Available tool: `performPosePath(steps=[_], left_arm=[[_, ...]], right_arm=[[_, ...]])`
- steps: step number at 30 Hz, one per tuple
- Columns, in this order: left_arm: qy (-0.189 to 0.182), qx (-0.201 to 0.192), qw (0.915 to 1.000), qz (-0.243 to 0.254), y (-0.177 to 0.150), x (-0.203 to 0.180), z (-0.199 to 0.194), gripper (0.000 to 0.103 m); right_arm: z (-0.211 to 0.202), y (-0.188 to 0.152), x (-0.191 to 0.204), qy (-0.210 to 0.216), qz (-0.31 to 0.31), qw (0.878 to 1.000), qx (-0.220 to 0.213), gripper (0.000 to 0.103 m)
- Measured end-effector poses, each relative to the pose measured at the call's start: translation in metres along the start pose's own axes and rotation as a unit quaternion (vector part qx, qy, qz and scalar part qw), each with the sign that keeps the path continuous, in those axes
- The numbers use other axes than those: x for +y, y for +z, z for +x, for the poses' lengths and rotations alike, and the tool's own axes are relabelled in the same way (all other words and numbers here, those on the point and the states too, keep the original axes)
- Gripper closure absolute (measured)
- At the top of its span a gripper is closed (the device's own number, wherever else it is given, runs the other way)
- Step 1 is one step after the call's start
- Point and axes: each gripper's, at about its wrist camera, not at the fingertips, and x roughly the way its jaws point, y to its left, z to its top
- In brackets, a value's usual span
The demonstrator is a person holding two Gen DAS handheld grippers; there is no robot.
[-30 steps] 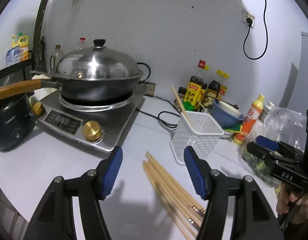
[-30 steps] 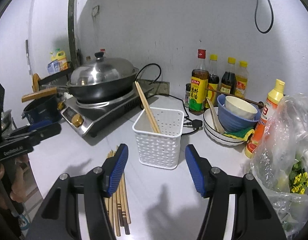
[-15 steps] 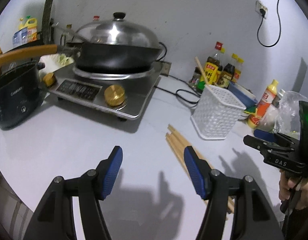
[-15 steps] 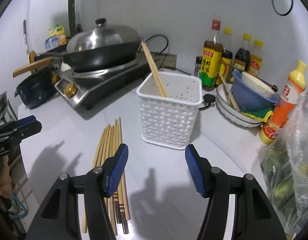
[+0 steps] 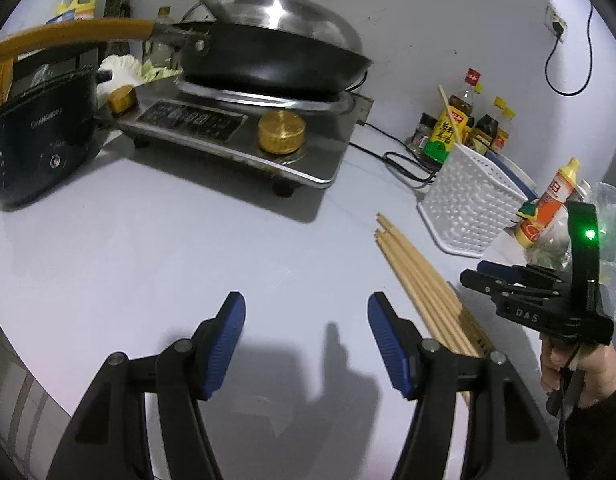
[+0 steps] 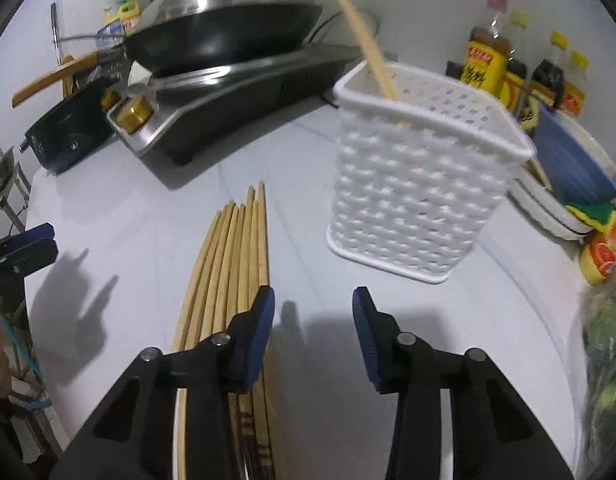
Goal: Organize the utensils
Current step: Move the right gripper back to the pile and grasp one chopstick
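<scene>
Chopsticks (image 5: 424, 280) lie in a loose bundle on the white bench (image 5: 188, 248), seen from the left wrist: their tips point toward the basket (image 5: 468, 204), which stands near them but apart. The left claw (image 5: 306, 344) hangs over bare bench beside the bundle, its jaws well apart and holding nothing. At the right edge the right claw (image 5: 488, 276) shows side-on, carried in a hand (image 5: 580, 368), over the near end of the sticks. Behind stand a stove (image 5: 236, 132) with a lidded wok (image 5: 268, 52), a dark pot (image 5: 36, 136) and bottles (image 5: 452, 120).

From the right wrist, the bundle (image 6: 232, 256) runs from the lower edge up toward the stove (image 6: 228, 92). The right claw (image 6: 313, 332) is closing; its left pad overlaps the outermost stick in the picture, yet only bare bench lies between the jaws, so nothing is gripped. The basket (image 6: 420, 184) stands just right of the bundle, with at least one stick (image 6: 368, 44) leaning in it.

Handling, as a judgement: the sticks look light, stiff and smooth, apt to roll or fan out when nudged. A hold across the thick end or the middle, taking one or a few at once, should be steadiest; a tip hold would likely let them pivot.
</scene>
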Motion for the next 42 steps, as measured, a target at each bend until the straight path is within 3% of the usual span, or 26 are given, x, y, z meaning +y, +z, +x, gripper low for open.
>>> performPosePath(steps=[18,28,31,42], left_arm=[[0.006,0.013,0.9999,0.003,-0.017,0.017,0.006,0.039],[0.006,-0.004,0.9982,0.06,-0.036,-0.005,-0.014,0.039],[0.002,0.003,0.998,0.064,-0.041,-0.01,-0.015,0.039],[-0.023,0.025,0.9965,0.077,-0.048,-0.042,-0.008,0.039]], right_arm=[[0.027,0.018,0.029,0.009,-0.033,0.999,0.017,0.075],[0.023,0.014,0.026,0.036,-0.039,0.998,0.025,0.079],[0.023,0.016,0.022,0.037,-0.028,0.999,0.022,0.089],[0.024,0.013,0.011,0.059,-0.02,0.998,0.018,0.089]])
